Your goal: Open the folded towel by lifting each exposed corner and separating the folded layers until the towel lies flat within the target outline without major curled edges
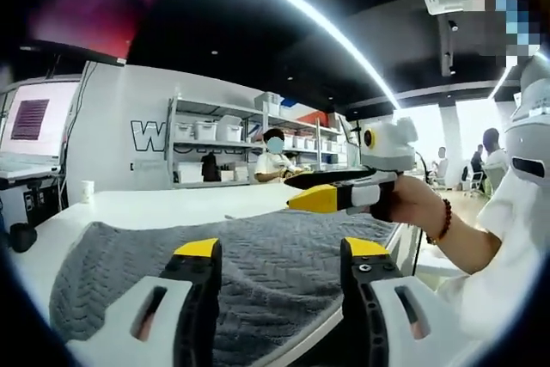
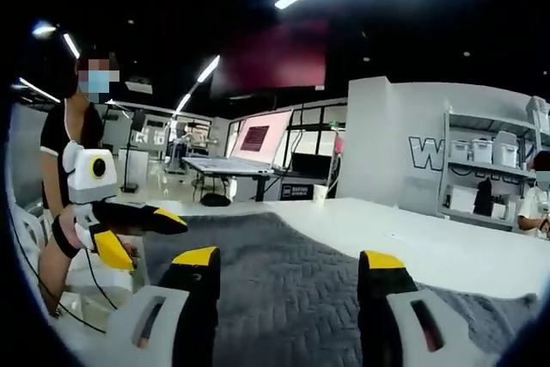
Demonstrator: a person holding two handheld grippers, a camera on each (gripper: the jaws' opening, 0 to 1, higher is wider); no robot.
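Towel [image 1: 284, 255], grey, quilted, lay spread on the white table [image 1: 146, 208] in the left gripper view, reaching the table's near edge. Left gripper [image 1: 281, 251] hovered over it, jaws apart, nothing between them. Right gripper [image 1: 331, 191] came in from the right, held in a hand [image 1: 408, 204] with a bead bracelet; its yellow-tipped jaws looked apart. Shelves [image 1: 215, 148] with bins stood behind.

Right gripper view: towel [image 2: 284, 290] covered the table [image 2: 412, 238] below the right gripper [image 2: 292, 259], jaws wide apart, empty. Left gripper [image 2: 142, 229] sat at left beside the towel's edge, jaws parted, held by a person [image 2: 64, 152] standing there.
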